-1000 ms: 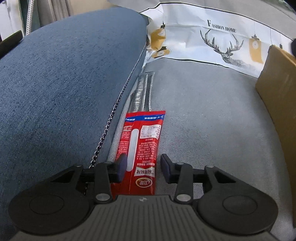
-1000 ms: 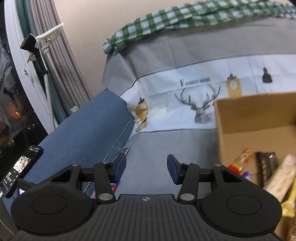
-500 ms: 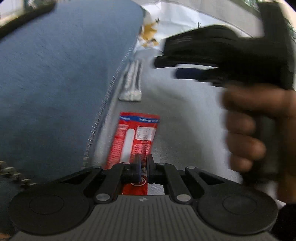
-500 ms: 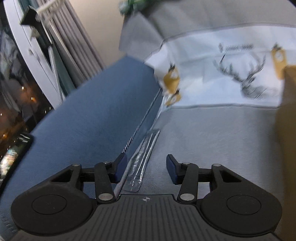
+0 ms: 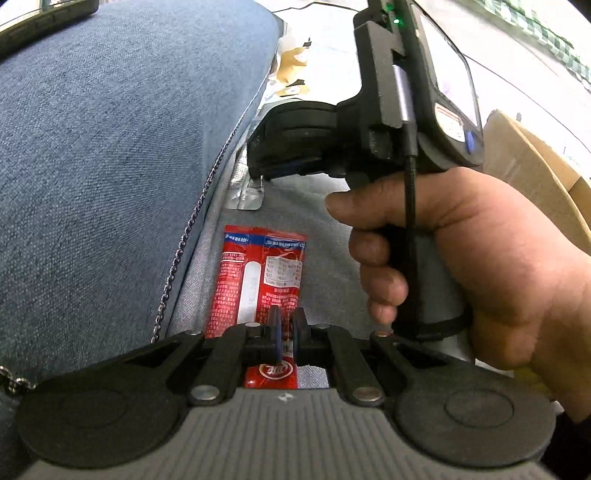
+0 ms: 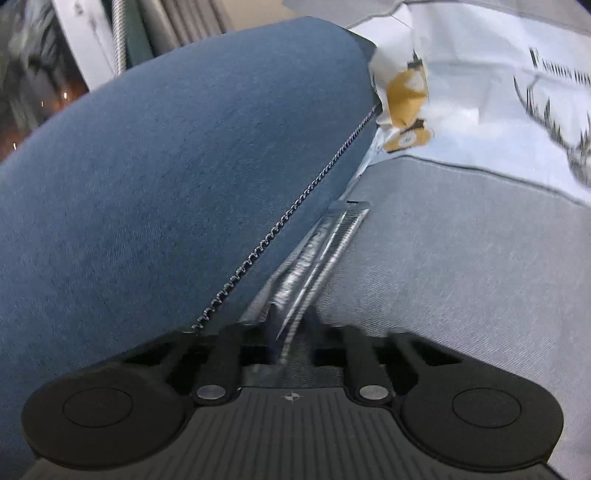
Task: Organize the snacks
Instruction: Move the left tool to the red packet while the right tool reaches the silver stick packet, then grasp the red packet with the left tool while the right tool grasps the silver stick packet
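A red snack packet (image 5: 258, 273) lies on the grey sofa seat (image 5: 325, 266) next to the blue cushion. My left gripper (image 5: 287, 325) is shut on its near end. A silver snack packet (image 6: 325, 240) lies further along the seam; its near end also shows in the left wrist view (image 5: 245, 184). My right gripper (image 6: 291, 325) is closed down on the silver packet's near end. In the left wrist view the right gripper's body (image 5: 369, 122) and the hand holding it hang over the silver packet.
A blue cushion (image 5: 110, 147) with a metal chain (image 5: 184, 236) along its edge lies left. A cardboard box (image 5: 532, 170) stands at the right. A white deer-print cloth (image 6: 498, 92) covers the sofa back. A phone (image 5: 44, 14) rests on the cushion top.
My left gripper closed on the red packet. My right gripper moved down and left from near the box to the silver packet and closed on it.
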`<state>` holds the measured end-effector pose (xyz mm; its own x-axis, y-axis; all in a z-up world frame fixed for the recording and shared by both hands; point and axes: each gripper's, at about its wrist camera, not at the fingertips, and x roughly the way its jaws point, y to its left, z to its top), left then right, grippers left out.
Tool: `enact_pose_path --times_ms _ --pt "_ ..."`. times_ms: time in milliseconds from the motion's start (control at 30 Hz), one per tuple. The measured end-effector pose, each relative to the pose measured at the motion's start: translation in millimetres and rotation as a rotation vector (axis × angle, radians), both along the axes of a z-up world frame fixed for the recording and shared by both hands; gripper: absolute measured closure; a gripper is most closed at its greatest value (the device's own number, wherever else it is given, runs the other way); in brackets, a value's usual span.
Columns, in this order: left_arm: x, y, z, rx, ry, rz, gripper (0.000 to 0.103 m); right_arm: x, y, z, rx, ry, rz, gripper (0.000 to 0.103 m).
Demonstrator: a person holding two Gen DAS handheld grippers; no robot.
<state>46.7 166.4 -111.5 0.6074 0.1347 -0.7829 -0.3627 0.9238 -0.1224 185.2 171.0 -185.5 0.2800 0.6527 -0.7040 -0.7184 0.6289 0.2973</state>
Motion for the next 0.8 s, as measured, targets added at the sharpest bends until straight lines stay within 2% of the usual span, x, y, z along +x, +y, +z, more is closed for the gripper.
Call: enact_pose_path --times_ms 133,367,567,667,800 --pt "-2.1 1.3 -0.9 0.003 -0.003 -0.005 0.098 -3.9 -11.2 9.0 -0.022 -0.043 -0.018 0.101" --pt "-1.2 13.5 2.8 -0.027 -0.006 -0.033 0.098 -19.7 -56.7 40.4 -0.071 -0.124 -0.053 0.102" --pt "-3.8 15.2 2.1 -0.064 -0.002 -0.056 0.098 -56.9 -118.6 56.9 -0.136 -0.13 -0.128 0.102" --pt "-6.9 17.5 2.3 -0.078 -0.006 -0.053 0.099 -74.7 -144.9 58.5 -0.139 -0.098 -0.172 0.102" --pt "-6.9 20.2 0.9 -0.096 -0.012 -0.052 0.102 -109.9 -167.1 56.9 -0.146 -0.117 -0.152 0.102"
